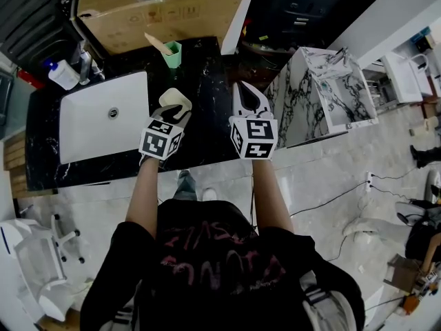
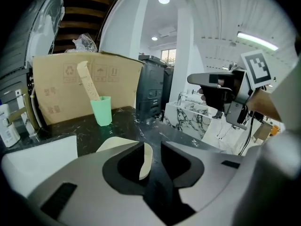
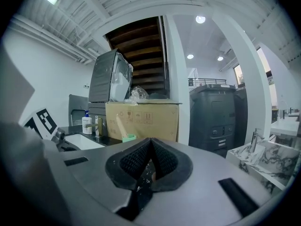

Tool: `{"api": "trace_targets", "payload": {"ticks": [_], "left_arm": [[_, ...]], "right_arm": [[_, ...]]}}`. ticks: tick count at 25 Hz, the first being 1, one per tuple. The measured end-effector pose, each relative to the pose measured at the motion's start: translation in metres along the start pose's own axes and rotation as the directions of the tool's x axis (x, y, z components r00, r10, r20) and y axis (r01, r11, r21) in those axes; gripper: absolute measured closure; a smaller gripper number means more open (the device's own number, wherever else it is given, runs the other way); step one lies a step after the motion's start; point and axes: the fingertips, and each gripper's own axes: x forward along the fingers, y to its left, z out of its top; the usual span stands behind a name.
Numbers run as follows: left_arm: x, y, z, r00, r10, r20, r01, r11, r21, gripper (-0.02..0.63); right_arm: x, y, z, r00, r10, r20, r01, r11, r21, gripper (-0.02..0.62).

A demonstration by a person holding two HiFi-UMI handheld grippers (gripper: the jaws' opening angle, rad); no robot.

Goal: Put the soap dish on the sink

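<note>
The cream soap dish [image 1: 175, 100] lies on the black marble counter [image 1: 207, 129], just right of the white sink basin [image 1: 89, 119]. My left gripper [image 1: 173, 114] stands open over it. In the left gripper view the dish [image 2: 115, 144] has its right rim between the two spread jaws of the left gripper [image 2: 152, 162], and the pads do not press on it. My right gripper [image 1: 242, 92] hovers above the counter's right part, apart from the dish. It is shut with nothing in it, and its ribbed pads meet in the right gripper view [image 3: 150, 145].
A green cup [image 1: 172, 54] with a flat stick in it stands at the back of the counter, before a cardboard box [image 1: 158, 12]. A soap bottle [image 1: 62, 74] and a faucet [image 1: 85, 64] sit behind the basin. A marble cabinet [image 1: 324, 92] stands to the right.
</note>
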Motion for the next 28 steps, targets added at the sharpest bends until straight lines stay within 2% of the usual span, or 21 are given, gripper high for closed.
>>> {"api": "trace_targets", "payload": {"ticks": [7,14,19,23,28], "left_arm": [[-0.035,0.009,0.029,0.992,0.081,0.096,-0.08,0.997,-0.006,0.52],[-0.079,0.013,0.067,0.962,0.156,0.223,-0.16,0.987,-0.001,0.54],[-0.11,0.009,0.098,0.926,0.2,0.319,-0.213,0.977,0.006,0.569],[-0.142,0.01,0.124,0.883,0.233,0.407,-0.248,0.969,-0.017,0.583],[-0.174,0.005,0.14,0.841,0.272,0.467,-0.312,0.95,0.008,0.589]], "right_arm": [[-0.013,0.01,0.006,1.0,0.02,0.016,-0.02,1.0,-0.008,0.581],[-0.031,0.015,0.018,0.998,0.03,0.048,-0.03,0.999,-0.019,0.583],[-0.042,0.015,0.021,0.998,0.031,0.061,-0.029,0.999,-0.024,0.583],[-0.049,0.014,0.026,0.996,0.032,0.079,-0.03,0.999,-0.027,0.583],[-0.057,0.017,0.031,0.994,0.036,0.1,-0.033,0.999,-0.033,0.583]]}}
